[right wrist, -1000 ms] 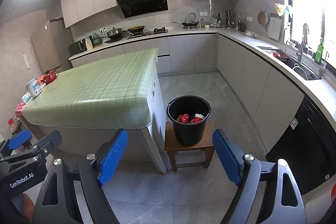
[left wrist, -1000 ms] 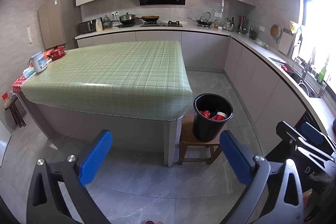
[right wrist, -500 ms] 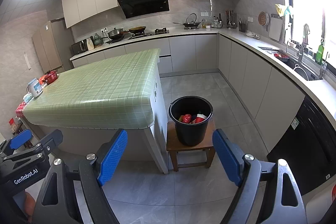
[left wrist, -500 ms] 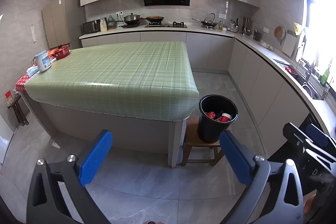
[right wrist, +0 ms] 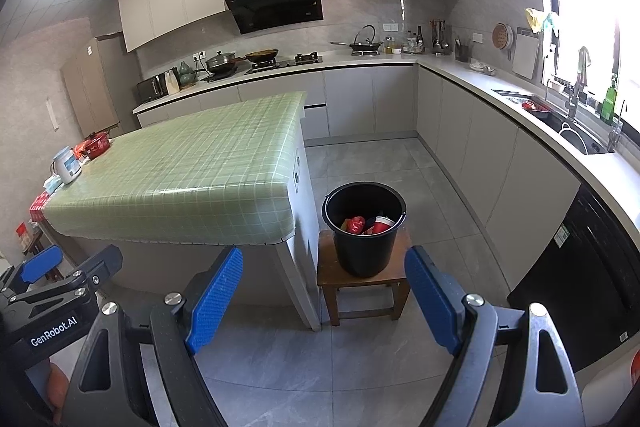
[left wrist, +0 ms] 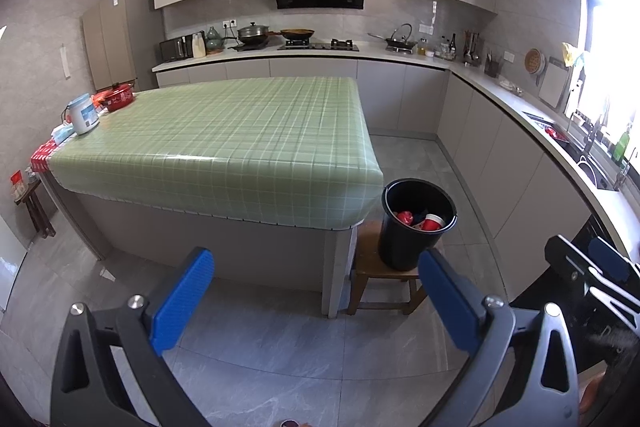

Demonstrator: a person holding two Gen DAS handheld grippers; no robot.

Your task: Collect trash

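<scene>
My bucket (right wrist: 363, 227) stands upright, mouth facing the ceiling, its long axis straight up and down, on a small wooden stool (right wrist: 362, 281) at about twelve o'clock ahead of my right gripper (right wrist: 324, 301) and at one o'clock from my left gripper (left wrist: 316, 301). Inside it lie a red crumpled wrapper (right wrist: 354, 224) and a red cup (right wrist: 383, 224) tipped on its side, rim toward two o'clock; a dark piece between them I cannot make out.

Both my grippers have their blue pads spread wide, with only floor between them. Neither holds anything.

The island under its green checked cloth (left wrist: 224, 143) sits at eleven o'clock, its corner just beside the bucket. On its far left end stand a white jar (left wrist: 83, 114) and a red pot (left wrist: 118, 97). Counters run along the back and down the right side to the sink (right wrist: 580, 141).

My left gripper's body, seen at eight o'clock in the right view, reads "GenRobot.AI". Other labels are too small to read.
</scene>
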